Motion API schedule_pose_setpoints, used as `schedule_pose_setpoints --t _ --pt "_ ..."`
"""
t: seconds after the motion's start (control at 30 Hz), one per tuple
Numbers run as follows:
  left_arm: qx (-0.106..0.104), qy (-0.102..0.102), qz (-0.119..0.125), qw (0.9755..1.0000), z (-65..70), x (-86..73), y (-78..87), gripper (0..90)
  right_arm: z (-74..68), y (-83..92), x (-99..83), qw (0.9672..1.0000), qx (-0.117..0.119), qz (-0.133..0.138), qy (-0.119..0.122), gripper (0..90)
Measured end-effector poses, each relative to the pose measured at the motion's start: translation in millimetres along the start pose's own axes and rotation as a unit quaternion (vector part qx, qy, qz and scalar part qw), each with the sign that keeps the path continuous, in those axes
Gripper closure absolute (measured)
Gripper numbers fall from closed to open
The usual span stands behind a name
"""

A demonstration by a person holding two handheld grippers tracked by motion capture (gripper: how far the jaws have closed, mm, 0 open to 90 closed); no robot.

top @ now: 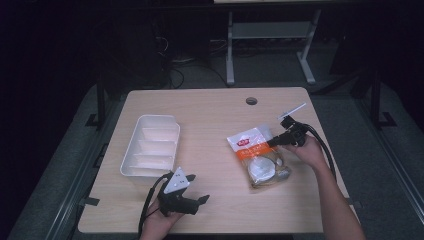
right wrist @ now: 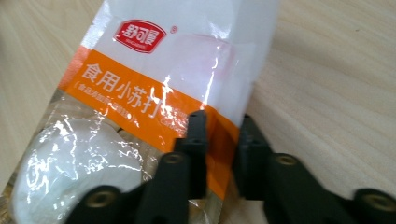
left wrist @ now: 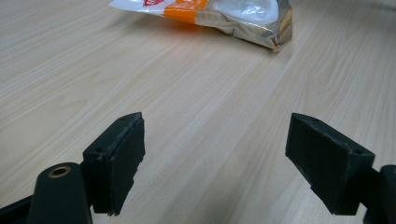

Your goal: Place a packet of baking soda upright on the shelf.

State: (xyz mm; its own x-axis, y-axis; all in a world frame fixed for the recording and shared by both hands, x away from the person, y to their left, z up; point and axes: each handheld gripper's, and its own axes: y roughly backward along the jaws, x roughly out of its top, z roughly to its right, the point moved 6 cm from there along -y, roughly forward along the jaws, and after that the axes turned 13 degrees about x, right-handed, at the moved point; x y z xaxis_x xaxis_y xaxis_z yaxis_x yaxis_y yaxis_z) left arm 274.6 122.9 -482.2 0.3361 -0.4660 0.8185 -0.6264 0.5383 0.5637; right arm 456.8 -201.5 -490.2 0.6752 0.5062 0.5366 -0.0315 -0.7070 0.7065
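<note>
A clear and white bag with an orange band, a red logo and white powder inside lies at the right of the wooden table. My right gripper is shut on the bag's right edge; in the right gripper view the jaws pinch the orange band of the bag. My left gripper is held near the table's front edge, left of centre, open with nothing between its jaws. In the left gripper view the gripper points over bare wood toward the bag farther off.
A white plastic tray with several compartments stands at the left of the table, just beyond my left gripper. A round cable hole sits near the far edge. Beyond the table are dark floor and a white desk frame.
</note>
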Motion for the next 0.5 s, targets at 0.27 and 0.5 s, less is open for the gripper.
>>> schedule_pose_setpoints --t 0.27,0.5 --pt "-0.001 -0.001 0.001 1.0000 0.7 0.2 -0.7 19.2 -3.8 2.6 1.8 0.9997 0.024 0.006 0.008 76.1" --pt "-0.001 0.000 0.001 1.0000 0.8 0.3 -0.7 19.2 5.8 -12.3 -1.5 0.9972 0.067 0.009 -0.033 74.8"
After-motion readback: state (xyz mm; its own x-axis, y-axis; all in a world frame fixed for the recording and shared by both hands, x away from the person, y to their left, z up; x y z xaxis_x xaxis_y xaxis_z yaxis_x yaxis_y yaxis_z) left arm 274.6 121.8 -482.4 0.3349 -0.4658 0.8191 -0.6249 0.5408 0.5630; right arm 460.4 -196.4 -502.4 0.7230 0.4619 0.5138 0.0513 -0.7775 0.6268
